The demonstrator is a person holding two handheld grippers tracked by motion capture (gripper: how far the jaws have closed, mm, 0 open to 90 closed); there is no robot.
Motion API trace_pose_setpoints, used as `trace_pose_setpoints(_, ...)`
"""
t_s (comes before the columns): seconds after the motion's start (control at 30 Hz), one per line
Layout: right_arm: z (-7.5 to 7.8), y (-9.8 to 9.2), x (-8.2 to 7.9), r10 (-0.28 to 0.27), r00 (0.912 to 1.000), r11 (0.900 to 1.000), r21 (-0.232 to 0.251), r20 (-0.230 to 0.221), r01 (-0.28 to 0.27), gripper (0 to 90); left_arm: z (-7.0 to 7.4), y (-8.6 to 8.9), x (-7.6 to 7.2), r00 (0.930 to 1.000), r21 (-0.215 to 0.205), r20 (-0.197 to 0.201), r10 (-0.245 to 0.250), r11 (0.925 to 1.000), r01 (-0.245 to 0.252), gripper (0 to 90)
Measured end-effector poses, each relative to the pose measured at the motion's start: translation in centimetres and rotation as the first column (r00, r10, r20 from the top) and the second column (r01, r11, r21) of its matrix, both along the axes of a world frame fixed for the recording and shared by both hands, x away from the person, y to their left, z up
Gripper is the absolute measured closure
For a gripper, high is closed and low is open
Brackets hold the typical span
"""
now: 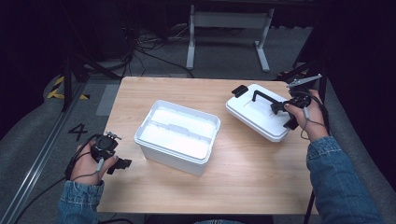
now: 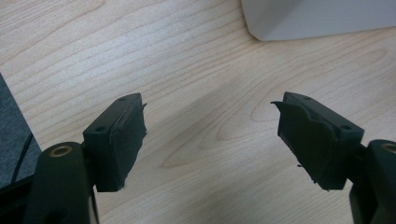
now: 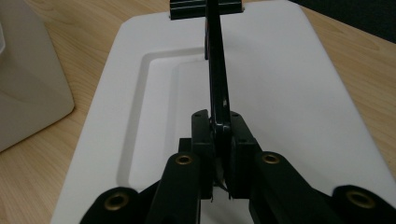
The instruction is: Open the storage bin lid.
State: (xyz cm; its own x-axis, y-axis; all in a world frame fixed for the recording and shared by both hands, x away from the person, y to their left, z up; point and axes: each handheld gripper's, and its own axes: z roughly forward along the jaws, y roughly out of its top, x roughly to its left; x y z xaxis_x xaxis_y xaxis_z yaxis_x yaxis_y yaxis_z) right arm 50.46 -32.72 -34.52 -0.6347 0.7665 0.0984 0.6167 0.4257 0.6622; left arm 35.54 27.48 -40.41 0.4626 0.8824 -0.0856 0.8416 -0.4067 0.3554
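Gripping the lid's black handle (image 3: 215, 70), the right claw (image 3: 219, 140) sits w/ jaws pinched tight on the bar near its close end. The white lid (image 1: 257, 114) rests at the counter's (image 1: 243, 182) far right, tilted a bit in the high view, w/ a black latch (image 1: 240, 90) at its far end. The open white storage box (image 1: 177, 135) stands mid-counter, apart from the lid. The left claw (image 2: 210, 140) hovers over bare wood near the front-left edge, jaws spread wide, holding nothing; a box corner shows just beyond it.
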Motion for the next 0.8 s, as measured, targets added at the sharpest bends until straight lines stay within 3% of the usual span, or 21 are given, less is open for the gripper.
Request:
trace_pose_setpoints(0.27,-2.5,-0.1,0.1,0.010,0.9996,1.000,0.010,-0.025,-0.010,85.1,0.0,0.0,0.1,1.0000,0.008,0.002,-0.004,1.0000,0.004,23.9)
trace_pose_setpoints(0.8,-5.3,-0.1,-0.1,0.012,0.9982,1.000,0.010,-0.059,-0.011,85.1,0.1,-0.2,0.1,0.9997,0.009,0.017,-0.016,0.9998,0.015,24.1)
